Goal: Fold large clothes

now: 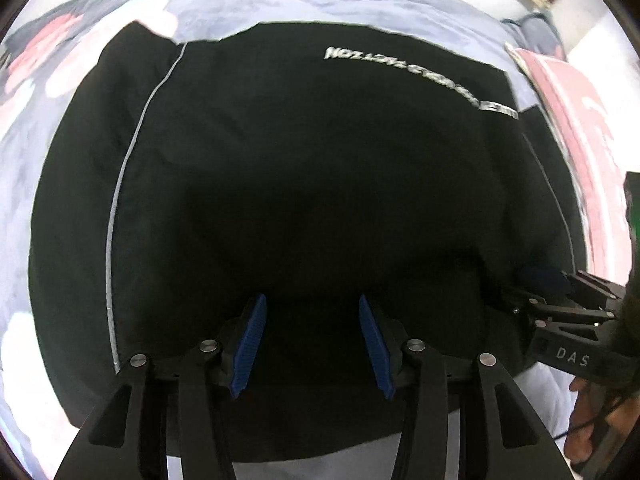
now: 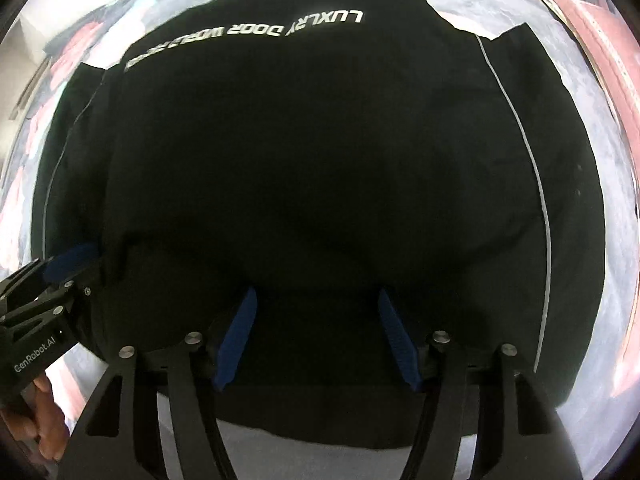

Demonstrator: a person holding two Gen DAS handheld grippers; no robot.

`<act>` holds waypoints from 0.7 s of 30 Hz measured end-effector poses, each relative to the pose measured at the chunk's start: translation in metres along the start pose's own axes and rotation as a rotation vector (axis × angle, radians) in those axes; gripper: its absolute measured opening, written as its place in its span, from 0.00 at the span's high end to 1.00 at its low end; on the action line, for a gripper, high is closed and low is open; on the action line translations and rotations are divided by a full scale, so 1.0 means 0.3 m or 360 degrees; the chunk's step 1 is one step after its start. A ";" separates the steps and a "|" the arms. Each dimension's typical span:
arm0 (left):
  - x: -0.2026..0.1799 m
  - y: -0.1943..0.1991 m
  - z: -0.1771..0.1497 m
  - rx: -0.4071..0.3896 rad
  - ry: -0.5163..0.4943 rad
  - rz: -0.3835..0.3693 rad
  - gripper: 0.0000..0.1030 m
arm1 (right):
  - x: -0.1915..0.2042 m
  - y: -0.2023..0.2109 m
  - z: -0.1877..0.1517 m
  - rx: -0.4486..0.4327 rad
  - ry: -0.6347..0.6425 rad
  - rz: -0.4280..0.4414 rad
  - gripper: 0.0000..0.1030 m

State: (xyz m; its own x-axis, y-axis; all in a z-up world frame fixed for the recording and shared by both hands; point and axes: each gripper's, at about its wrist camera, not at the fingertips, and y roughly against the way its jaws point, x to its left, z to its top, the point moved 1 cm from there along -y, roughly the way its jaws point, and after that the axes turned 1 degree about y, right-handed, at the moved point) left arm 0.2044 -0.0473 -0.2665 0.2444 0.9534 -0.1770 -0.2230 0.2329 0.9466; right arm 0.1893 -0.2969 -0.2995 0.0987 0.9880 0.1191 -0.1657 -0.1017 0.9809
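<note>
Across the floral bedspread (image 1: 24,184) in the left wrist view, a black jacket (image 1: 304,168) lies spread flat, filling the middle, white lettering (image 1: 420,80) up at one o'clock and a pale piping line (image 1: 120,208) curving down at nine o'clock. It looks soft and light, a bit slick, likely to slump, so the near hem at six o'clock seems the place to pinch. The left gripper (image 1: 312,340) points down over that hem, blue pads (image 1: 248,344) moderately apart, nothing visibly pinched between them. At three o'clock the right gripper (image 1: 560,300) reaches in over the jacket's edge, a hand (image 1: 588,416) below it.

Over in the right wrist view, the same jacket (image 2: 320,152) sprawls on the bedspread (image 2: 624,216), lettering (image 2: 248,36) at eleven o'clock. The right gripper (image 2: 316,340) hangs above the near hem, jaws fairly wide, cloth below but not clamped. The left gripper (image 2: 68,268) sits at nine o'clock.
</note>
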 end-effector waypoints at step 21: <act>-0.044 0.073 -0.071 0.0062 0.0142 0.0022 0.51 | 0.084 0.093 -0.134 -0.0065 0.0091 -0.0025 0.33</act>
State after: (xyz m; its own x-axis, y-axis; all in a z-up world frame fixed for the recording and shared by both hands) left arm 0.1761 -0.0505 -0.2491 0.1559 0.9702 -0.1856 -0.1883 0.2137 0.9586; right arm 0.1476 -0.2703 -0.2753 0.0456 0.9945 0.0939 -0.2048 -0.0827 0.9753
